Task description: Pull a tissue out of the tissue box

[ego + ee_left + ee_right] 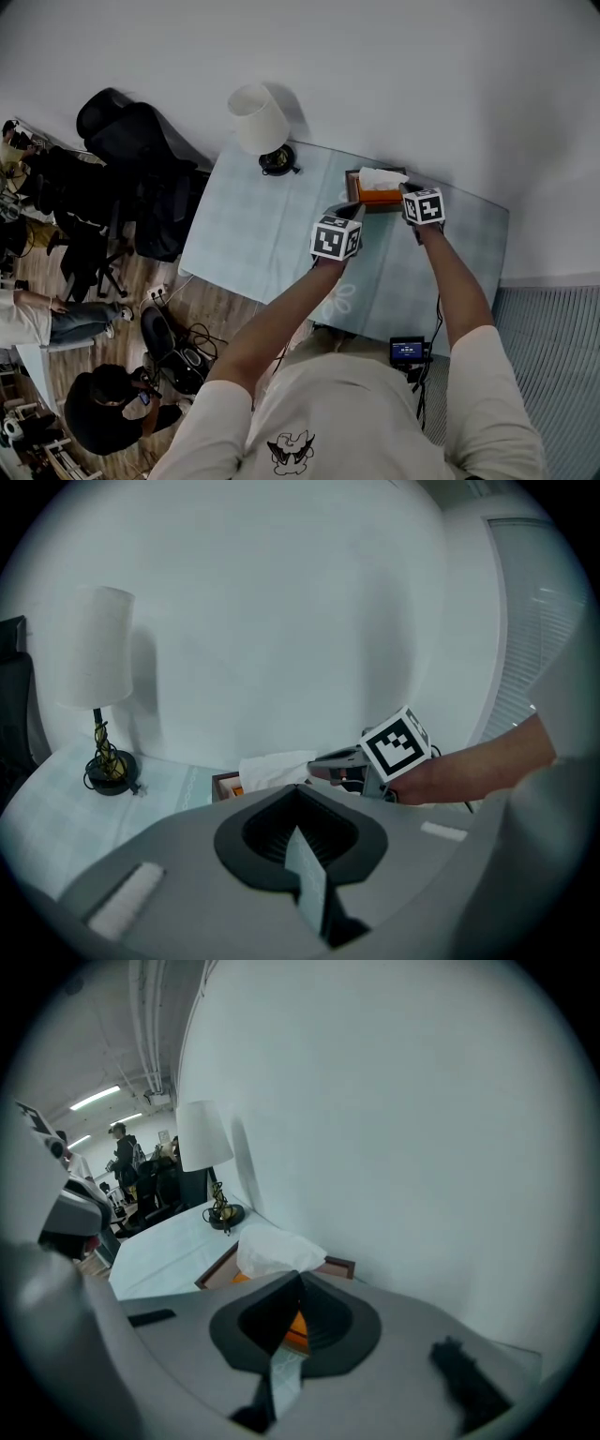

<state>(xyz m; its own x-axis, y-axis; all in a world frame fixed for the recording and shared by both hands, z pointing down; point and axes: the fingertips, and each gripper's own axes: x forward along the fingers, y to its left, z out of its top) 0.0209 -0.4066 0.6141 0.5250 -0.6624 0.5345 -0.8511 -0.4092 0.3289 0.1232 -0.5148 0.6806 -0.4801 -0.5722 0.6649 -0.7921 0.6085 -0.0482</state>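
The tissue box, orange on top with brown sides, stands at the table's far edge by the wall. A white tissue sticks up out of it. My right gripper is at the tissue's right edge. In the right gripper view its jaws are shut, with the tips meeting on the near edge of the tissue. My left gripper hovers just in front of the box, jaws shut on nothing. The left gripper view shows the tissue and the right gripper touching it.
A white-shaded lamp stands at the far left corner of the pale blue table. A small device with a lit screen sits at the near edge. Black chairs and people are on the floor to the left.
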